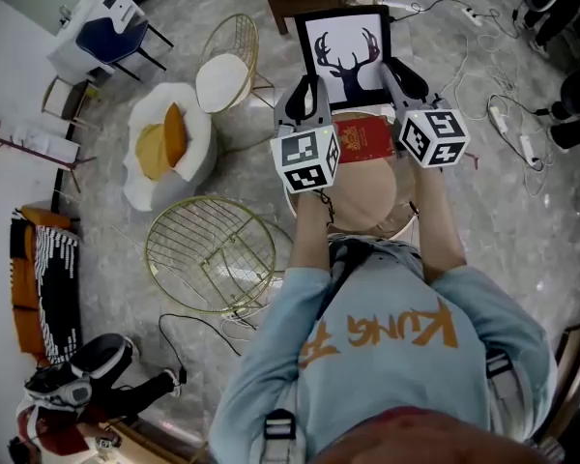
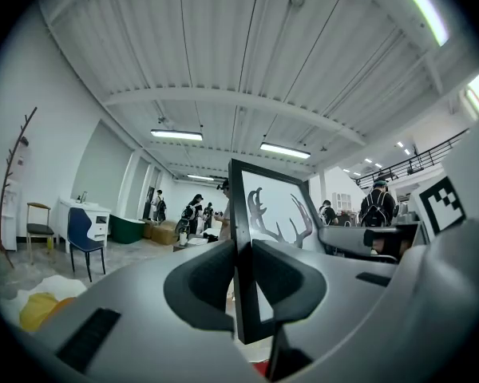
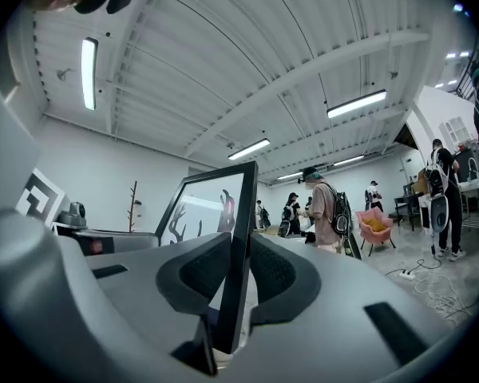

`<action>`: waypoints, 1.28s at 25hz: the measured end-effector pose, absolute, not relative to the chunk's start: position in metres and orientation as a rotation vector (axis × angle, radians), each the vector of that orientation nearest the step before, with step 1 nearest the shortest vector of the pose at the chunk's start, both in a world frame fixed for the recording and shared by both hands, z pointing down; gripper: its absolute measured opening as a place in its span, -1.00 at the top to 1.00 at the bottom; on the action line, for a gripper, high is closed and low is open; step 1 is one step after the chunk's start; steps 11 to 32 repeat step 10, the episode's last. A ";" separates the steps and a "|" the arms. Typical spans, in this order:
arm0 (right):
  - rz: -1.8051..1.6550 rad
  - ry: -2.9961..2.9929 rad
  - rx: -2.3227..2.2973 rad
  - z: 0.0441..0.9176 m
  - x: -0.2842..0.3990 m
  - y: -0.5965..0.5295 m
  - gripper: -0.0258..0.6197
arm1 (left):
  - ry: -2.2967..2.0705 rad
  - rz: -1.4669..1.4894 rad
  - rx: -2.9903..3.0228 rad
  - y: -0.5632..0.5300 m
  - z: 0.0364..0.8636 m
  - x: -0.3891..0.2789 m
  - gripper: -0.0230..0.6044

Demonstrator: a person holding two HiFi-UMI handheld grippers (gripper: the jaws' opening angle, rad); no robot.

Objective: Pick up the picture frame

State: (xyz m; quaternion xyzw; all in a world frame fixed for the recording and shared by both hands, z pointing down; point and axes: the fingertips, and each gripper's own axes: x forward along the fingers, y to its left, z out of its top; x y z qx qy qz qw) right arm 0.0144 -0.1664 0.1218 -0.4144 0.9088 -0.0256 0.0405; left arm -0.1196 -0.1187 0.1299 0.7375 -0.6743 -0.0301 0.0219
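The picture frame [image 1: 348,51], black-edged with a black antler silhouette on white, hangs in the air above a round table [image 1: 372,211]. My left gripper [image 1: 306,93] is shut on its left edge and my right gripper [image 1: 402,75] on its right edge. In the left gripper view the frame's edge [image 2: 241,230] stands upright between the pads of the left gripper [image 2: 244,282]. The right gripper view shows the other edge [image 3: 241,230] pinched the same way in the right gripper [image 3: 236,282].
A red book [image 1: 363,141] lies on the table under the frame. A gold wire chair [image 1: 228,66], a white seat with an orange cushion [image 1: 169,143] and a wire basket table [image 1: 211,252] stand at the left. Cables [image 1: 507,114] trail at the right. People [image 3: 329,206] stand farther off.
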 end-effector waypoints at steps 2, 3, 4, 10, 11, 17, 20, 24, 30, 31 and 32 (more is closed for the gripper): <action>-0.059 2.778 -1.268 0.122 0.014 -0.166 0.70 | -2.094 -0.104 2.292 -0.119 0.131 -0.121 0.67; -0.048 2.780 -1.267 0.119 0.013 -0.167 0.70 | -2.098 -0.110 2.295 -0.120 0.128 -0.122 0.67; -0.039 2.783 -1.267 0.113 0.011 -0.167 0.70 | -2.102 -0.115 2.296 -0.120 0.122 -0.123 0.67; -0.001 2.791 -1.274 0.066 0.008 -0.160 0.70 | -2.100 -0.146 2.299 -0.116 0.079 -0.126 0.67; -0.001 2.791 -1.274 0.066 0.008 -0.160 0.70 | -2.100 -0.146 2.299 -0.116 0.079 -0.126 0.67; -0.001 2.791 -1.274 0.066 0.008 -0.160 0.70 | -2.100 -0.146 2.299 -0.116 0.079 -0.126 0.67; -0.001 2.791 -1.274 0.066 0.008 -0.160 0.70 | -2.100 -0.146 2.299 -0.116 0.079 -0.126 0.67; -0.001 2.791 -1.274 0.066 0.008 -0.160 0.70 | -2.100 -0.146 2.299 -0.116 0.079 -0.126 0.67; -0.001 2.791 -1.274 0.066 0.008 -0.160 0.70 | -2.100 -0.146 2.299 -0.116 0.079 -0.126 0.67; -0.001 2.791 -1.274 0.066 0.008 -0.160 0.70 | -2.100 -0.146 2.299 -0.116 0.079 -0.126 0.67; -0.001 2.791 -1.274 0.066 0.008 -0.160 0.70 | -2.100 -0.146 2.299 -0.116 0.079 -0.126 0.67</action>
